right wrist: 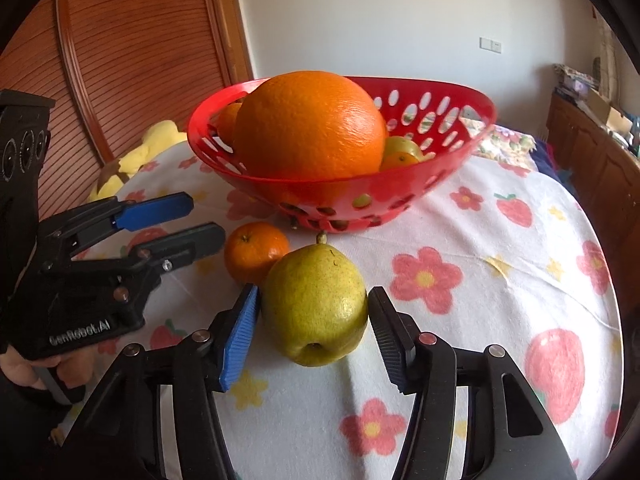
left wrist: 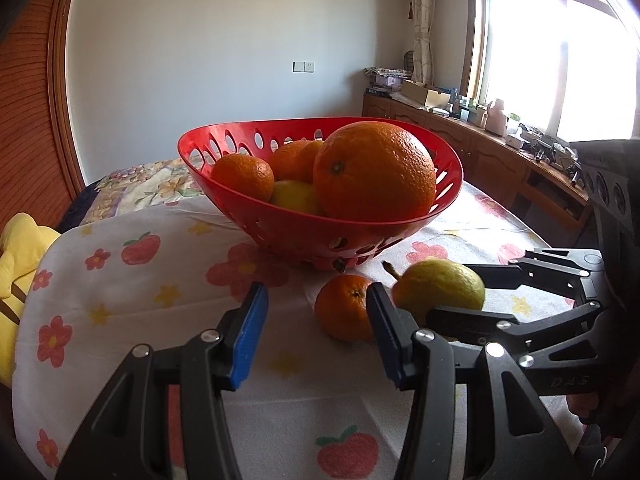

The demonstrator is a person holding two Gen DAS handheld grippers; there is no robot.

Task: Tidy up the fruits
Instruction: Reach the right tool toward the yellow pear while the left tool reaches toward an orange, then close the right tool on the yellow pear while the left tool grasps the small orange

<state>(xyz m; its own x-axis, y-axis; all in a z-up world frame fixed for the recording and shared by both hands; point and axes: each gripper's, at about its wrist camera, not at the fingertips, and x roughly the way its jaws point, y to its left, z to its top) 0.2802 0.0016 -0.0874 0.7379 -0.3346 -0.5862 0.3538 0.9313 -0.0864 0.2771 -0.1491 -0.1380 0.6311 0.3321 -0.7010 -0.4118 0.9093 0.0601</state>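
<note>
Right wrist — fingers (right wrist: pixel 314 338) straddle pear (right wrist: pixel 314 304).

White wall (left wrist: pixel 200 40), bright window (left wrist: pixel 560 60) (curtained), wooden sideboard (left wrist: pixel 480 152), louvred door (right wrist: pixel 140 60).

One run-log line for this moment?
right gripper: around pear, grip unclear | left gripper: open, empty | mandarin: on cloth | basket: holds fruit

We count one red basket (right wrist: pixel 472 136). In it we see one large orange (right wrist: pixel 308 124), at least two small oranges (left wrist: pixel 244 176) and one yellow-green fruit (left wrist: pixel 294 196); more may be hidden. On the flowered cloth (right wrist: pixel 500 280) lie one small mandarin (right wrist: pixel 254 252) and one pear (right wrist: pixel 314 306).
</note>
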